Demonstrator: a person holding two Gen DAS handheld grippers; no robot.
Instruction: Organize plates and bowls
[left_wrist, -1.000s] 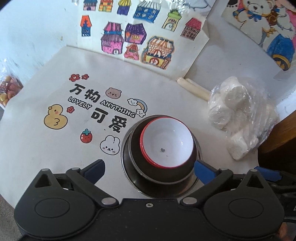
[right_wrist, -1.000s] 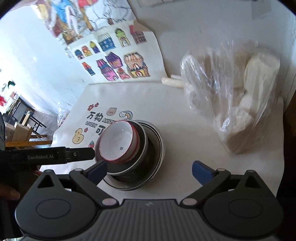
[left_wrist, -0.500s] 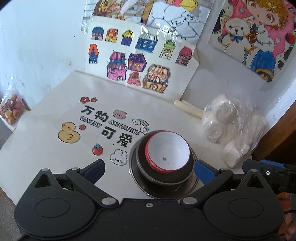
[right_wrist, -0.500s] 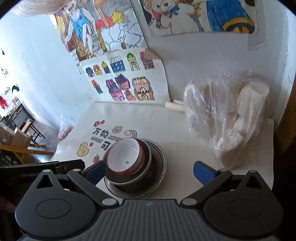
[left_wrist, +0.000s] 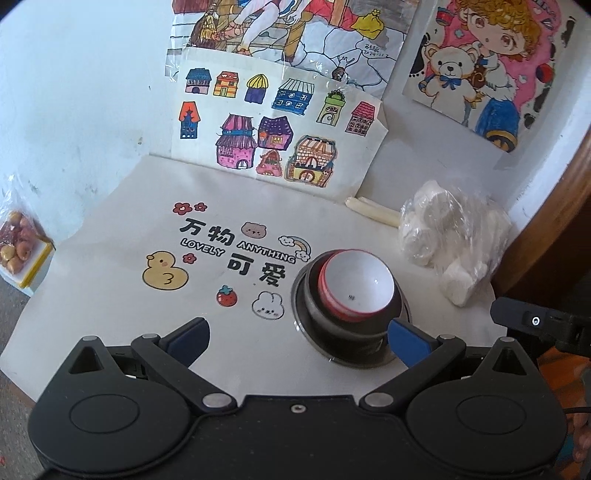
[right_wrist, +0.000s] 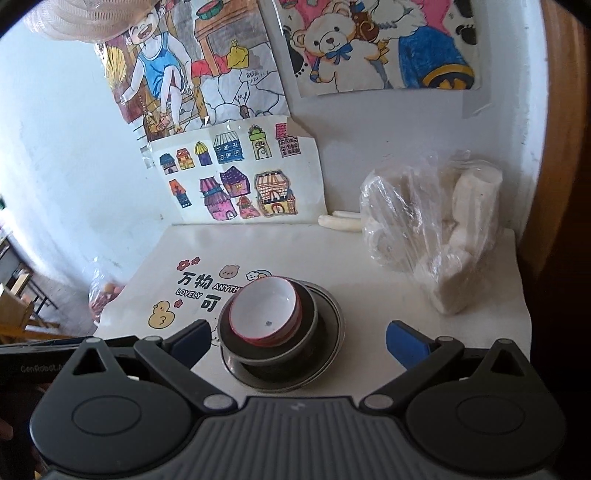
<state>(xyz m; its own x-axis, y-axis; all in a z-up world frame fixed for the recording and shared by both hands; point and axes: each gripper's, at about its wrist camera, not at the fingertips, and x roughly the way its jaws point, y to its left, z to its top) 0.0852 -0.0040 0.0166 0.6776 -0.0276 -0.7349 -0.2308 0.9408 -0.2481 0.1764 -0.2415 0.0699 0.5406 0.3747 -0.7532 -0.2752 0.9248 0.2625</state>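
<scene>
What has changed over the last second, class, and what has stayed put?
Both tongs have drawn back and up from the stack, open and empty: the left tongs and the right tongs. Nothing was gripped or released. The red-rimmed bowl still sits nested in the dark bowl on the metal plate.

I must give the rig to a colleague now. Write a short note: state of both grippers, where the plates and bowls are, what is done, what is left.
Left gripper: open, empty, above the table's near edge.
Right gripper: open, empty, also clear of the dishes.
Dishes: red-rimmed white bowl sits in the dark bowl, which sits on the metal plate, all on the printed table cover.
Done: the stack looks complete.
Left: nothing more in view to stack; perhaps straighten the slightly off-centre white bowl.
</scene>
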